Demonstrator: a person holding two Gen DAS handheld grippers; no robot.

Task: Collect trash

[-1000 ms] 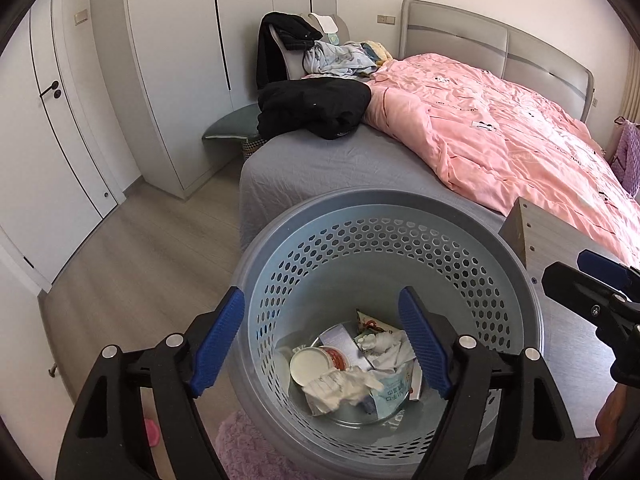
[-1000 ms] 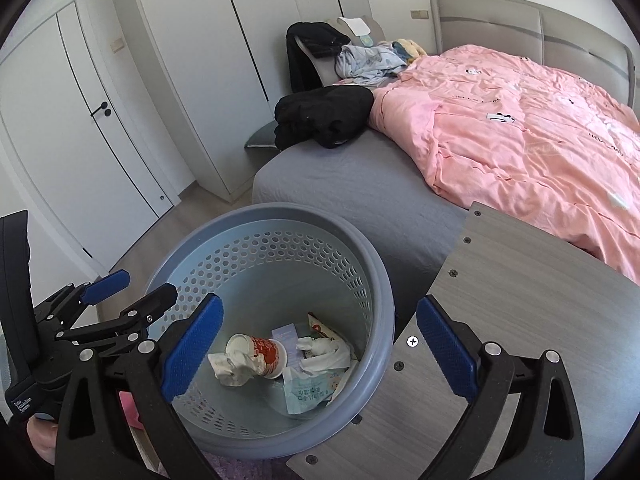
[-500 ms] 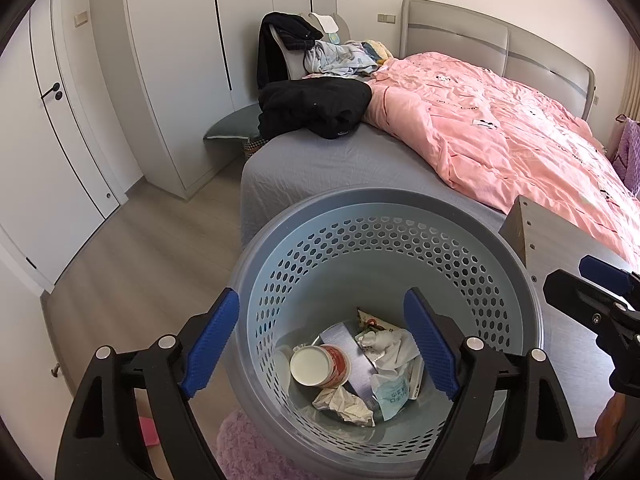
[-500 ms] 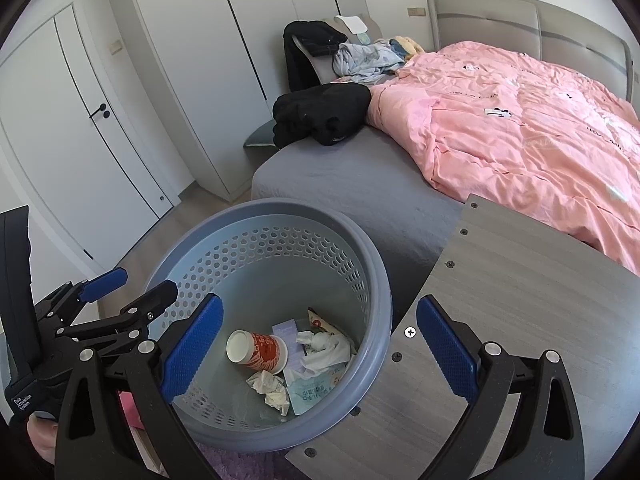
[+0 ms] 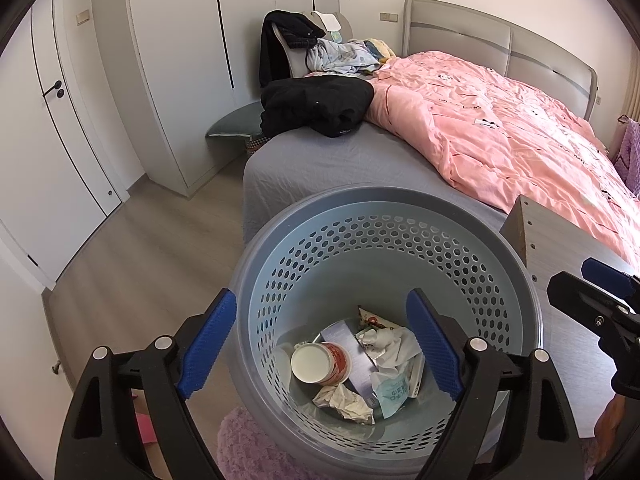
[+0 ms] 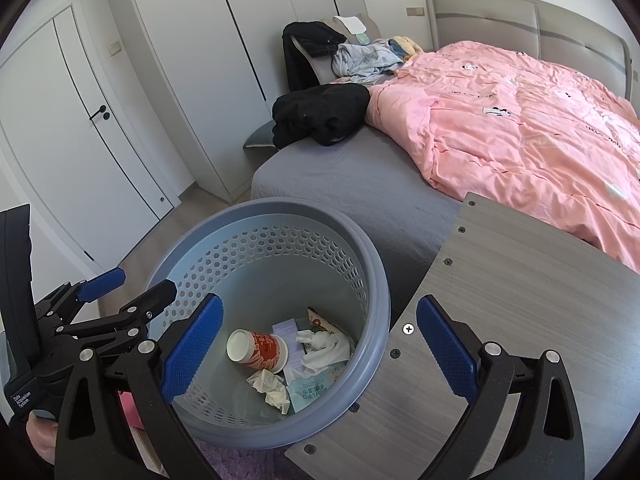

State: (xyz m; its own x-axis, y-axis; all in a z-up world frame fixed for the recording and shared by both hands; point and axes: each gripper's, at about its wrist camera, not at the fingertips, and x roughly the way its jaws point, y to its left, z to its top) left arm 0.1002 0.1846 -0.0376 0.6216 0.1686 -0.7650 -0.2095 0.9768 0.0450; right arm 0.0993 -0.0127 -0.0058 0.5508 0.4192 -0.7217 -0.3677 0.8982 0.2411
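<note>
crumpled tissue (image 5: 344, 398) in basket (image 5: 384, 240), below opening left gripper (image 5: 322, 344)

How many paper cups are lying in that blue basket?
1. A red paper cup lies on its side at the bottom of the blue basket, left of the crumpled tissues. Another could be hidden under the rubbish.
</note>
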